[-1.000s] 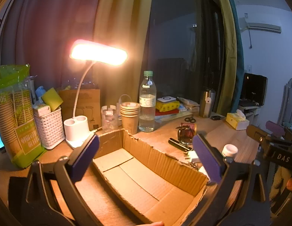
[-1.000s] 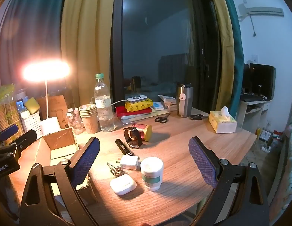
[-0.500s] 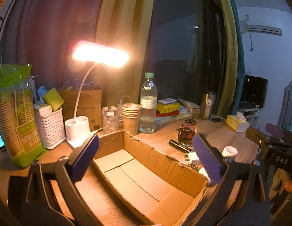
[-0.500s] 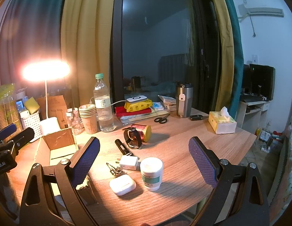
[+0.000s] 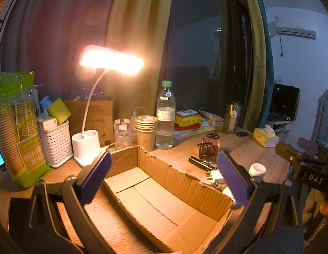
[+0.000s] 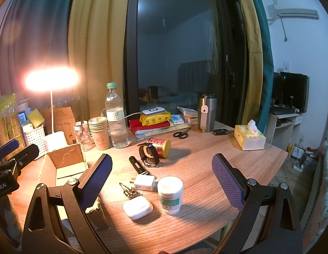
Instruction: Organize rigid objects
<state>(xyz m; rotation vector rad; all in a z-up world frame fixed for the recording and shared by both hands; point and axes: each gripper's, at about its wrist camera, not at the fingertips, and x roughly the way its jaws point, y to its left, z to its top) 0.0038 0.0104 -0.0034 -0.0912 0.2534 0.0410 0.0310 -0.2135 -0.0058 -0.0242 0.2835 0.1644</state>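
A wooden surface [image 6: 206, 169] by a dark window holds a lit lamp [image 5: 111, 61]. Both claws, left claw [image 5: 164, 175] and right claw [image 6: 161, 182], gape empty; the right claw's body reads "DAS". The cardboard box [image 5: 164, 192] lies under the left claw, and the white jar [image 6: 170, 194] and earbud case [image 6: 137, 207] sit under the right.

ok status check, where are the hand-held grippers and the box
Left hand-held gripper open over the cardboard box, nothing held. Right hand-held gripper open above pill bottle and earbud case. Box bare inside. Nothing blocking.

Low centre of the right view: a white earbud case [image 6: 137, 207] and a white pill bottle [image 6: 170, 195] with teal label; red-gold tin [image 6: 159, 144] above.
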